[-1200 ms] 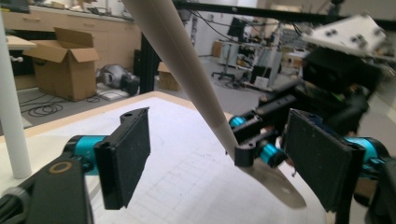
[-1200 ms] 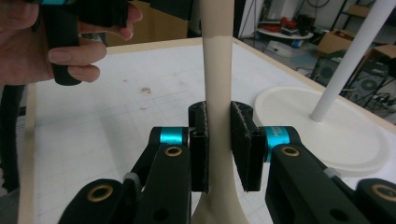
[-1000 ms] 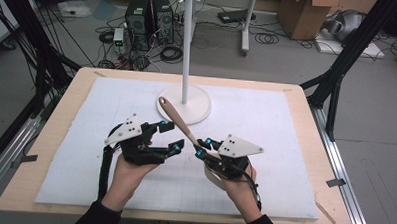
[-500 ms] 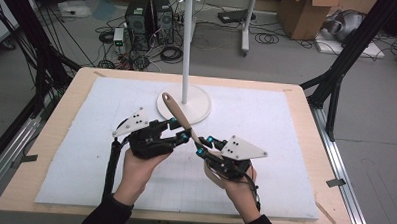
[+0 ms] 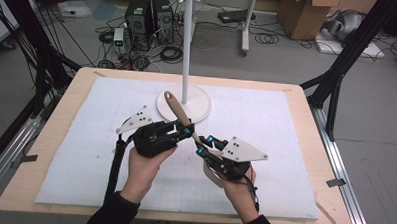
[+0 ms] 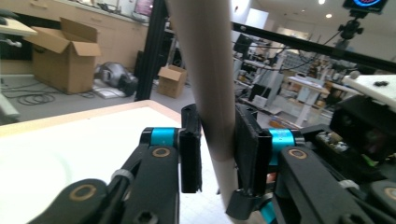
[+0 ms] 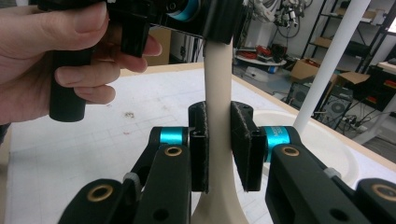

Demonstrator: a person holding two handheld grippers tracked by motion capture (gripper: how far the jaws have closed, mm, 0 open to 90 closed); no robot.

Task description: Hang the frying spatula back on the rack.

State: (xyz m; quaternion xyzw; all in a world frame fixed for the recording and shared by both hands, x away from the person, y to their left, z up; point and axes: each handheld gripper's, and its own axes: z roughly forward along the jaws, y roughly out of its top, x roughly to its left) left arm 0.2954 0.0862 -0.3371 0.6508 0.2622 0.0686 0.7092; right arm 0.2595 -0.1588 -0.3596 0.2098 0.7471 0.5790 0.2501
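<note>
Beige, rigid-looking spatula handle [image 5: 179,114], probably light and smooth enough to twist, held above the white-covered worktop [image 5: 85,153] by left gripper [image 5: 182,130] fingers [image 6: 190,149] and right gripper [image 5: 204,144] fingers [image 7: 198,144], both clamped mid-shaft, best gripped there, near the white stand [image 5: 184,99].

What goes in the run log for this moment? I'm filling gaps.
left claw: shut on spoon handle | right claw: shut on spoon handle, nearer the bowl | spoon: lifted, tilted toward stand base

Even bright overhead light; soft, slightly blurry.
</note>
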